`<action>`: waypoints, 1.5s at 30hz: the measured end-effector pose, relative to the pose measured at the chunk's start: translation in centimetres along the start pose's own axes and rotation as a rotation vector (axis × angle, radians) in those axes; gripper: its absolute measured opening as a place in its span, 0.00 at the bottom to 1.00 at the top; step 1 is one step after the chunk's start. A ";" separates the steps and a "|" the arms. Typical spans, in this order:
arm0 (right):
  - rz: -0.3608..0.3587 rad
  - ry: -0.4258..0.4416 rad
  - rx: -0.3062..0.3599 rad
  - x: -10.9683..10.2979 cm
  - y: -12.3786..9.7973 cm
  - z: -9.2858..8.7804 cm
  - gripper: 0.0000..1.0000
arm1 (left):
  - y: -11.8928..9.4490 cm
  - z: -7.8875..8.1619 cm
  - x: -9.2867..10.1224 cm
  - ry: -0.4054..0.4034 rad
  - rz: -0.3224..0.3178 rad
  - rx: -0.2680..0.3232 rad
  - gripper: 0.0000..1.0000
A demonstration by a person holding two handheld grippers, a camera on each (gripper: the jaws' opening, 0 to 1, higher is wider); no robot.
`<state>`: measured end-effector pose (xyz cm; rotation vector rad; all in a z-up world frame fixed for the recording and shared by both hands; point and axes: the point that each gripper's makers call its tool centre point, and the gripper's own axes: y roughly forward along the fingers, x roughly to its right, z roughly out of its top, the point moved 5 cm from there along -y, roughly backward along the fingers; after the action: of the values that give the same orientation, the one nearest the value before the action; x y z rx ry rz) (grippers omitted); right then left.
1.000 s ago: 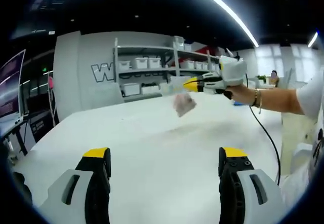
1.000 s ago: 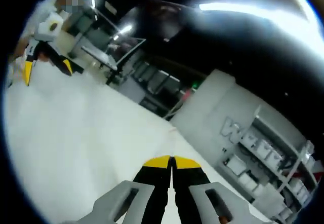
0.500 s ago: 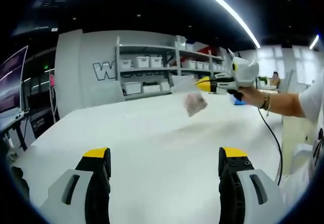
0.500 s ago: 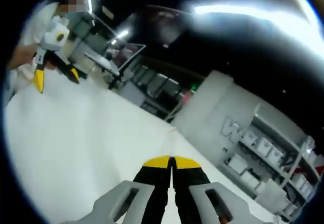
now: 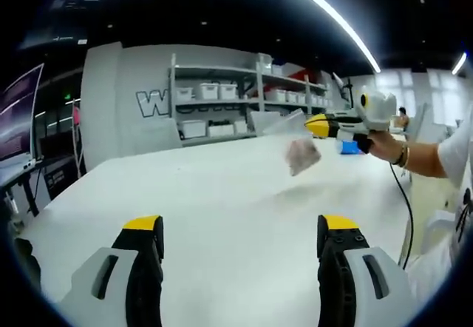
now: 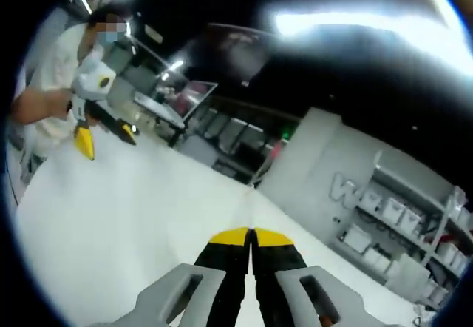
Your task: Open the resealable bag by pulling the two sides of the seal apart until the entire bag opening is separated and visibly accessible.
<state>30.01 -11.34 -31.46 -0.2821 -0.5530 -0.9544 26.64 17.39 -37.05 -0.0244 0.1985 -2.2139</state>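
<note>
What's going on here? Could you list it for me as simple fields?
Setting: white table, storage shelves behind
Right gripper: fingers closed, holding the resealable bag by its top edge
Bag: clear, hanging in the air above the table, something pale inside
Left gripper: fingers open, holding nothing, low over the table
Seal: too blurred to tell

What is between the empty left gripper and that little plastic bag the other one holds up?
Nothing visible. In the left gripper view, the left gripper has its jaws spread over bare white table. The bag hangs beyond it from the shut right gripper, above the table, with open air between.
</note>
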 end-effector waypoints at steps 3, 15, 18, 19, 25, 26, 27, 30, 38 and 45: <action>0.007 0.017 0.005 -0.5 -0.8 0.1 0.00 | 0.0 -0.1 0.3 0.006 -0.008 -0.006 0.83; 0.038 0.054 0.045 -3.2 -3.6 1.3 0.00 | -0.1 0.0 1.0 0.024 -0.046 -0.011 0.78; 0.045 0.037 0.054 -4.2 -4.3 1.6 0.00 | -0.2 -0.1 1.3 0.032 -0.058 -0.015 0.77; 0.046 0.032 0.054 -4.4 -4.5 1.6 0.00 | -0.2 -0.1 1.4 0.034 -0.062 -0.016 0.77; 0.049 -0.011 0.061 -5.7 -5.6 1.7 0.00 | -0.3 -0.8 2.6 0.035 -0.099 -0.030 0.75; 0.048 -0.020 0.063 -5.8 -5.7 1.8 0.00 | -0.3 -1.0 2.8 0.036 -0.107 -0.035 0.75; 0.048 -0.021 0.064 -5.9 -5.8 1.8 0.00 | -0.3 -1.0 2.9 0.037 -0.110 -0.036 0.75; 0.052 -0.056 0.074 -6.3 -6.1 2.3 0.00 | -0.5 -1.0 3.6 0.057 -0.126 -0.037 0.74; 0.115 -0.100 0.101 -8.3 -6.2 3.0 0.00 | -1.3 -0.9 4.7 0.083 -0.156 -0.031 0.73; 0.179 -0.108 0.141 -10.6 -5.9 3.9 0.00 | -1.8 -1.2 4.9 0.094 -0.166 -0.045 0.73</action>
<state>19.08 -5.48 -34.28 -0.2527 -0.6792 -0.7268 22.13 14.69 -38.20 0.0396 0.3079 -2.3773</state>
